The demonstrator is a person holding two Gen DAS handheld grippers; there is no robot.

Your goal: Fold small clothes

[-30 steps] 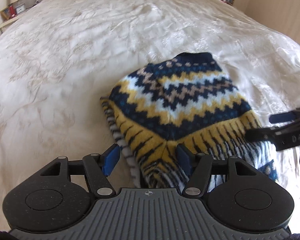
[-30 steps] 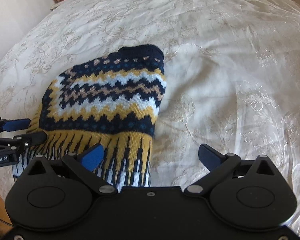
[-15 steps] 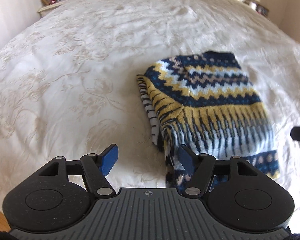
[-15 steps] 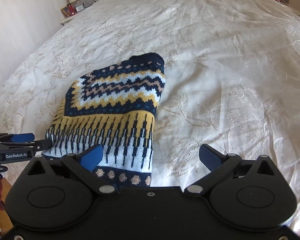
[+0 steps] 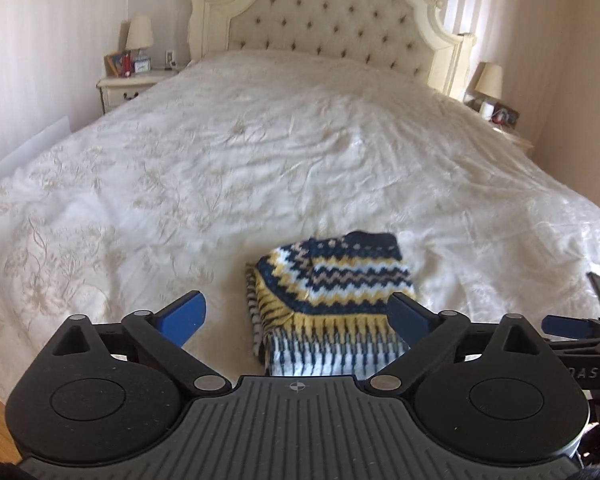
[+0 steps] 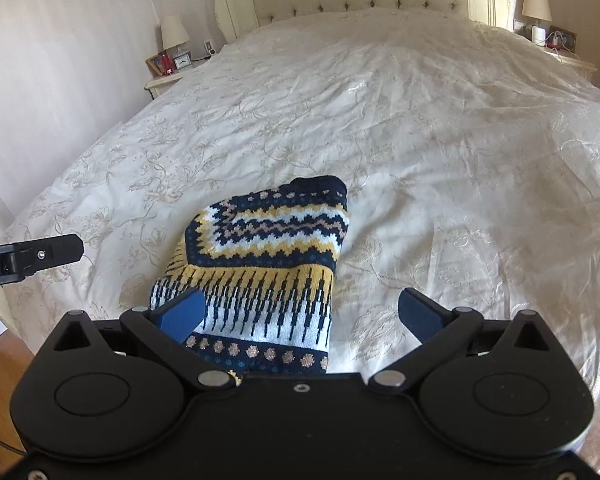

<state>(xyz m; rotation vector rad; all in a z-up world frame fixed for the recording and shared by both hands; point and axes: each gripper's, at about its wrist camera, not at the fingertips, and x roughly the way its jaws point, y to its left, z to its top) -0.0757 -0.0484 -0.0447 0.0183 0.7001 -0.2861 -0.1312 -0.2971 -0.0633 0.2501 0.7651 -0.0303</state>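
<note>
Both grippers have pulled back from the folded sweater [image 5: 328, 300]; the left gripper [image 5: 296, 318] and right gripper [image 6: 300, 314] are spread apart, holding nothing. Only the right view shows the sweater's dotted hem [image 6: 260, 354].

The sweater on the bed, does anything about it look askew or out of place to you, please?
Mostly tidy: the sweater lies folded on the bedspread. One oddity: along its left edge a striped under-layer sticks out past the top layer, so the fold edges are not flush.
</note>
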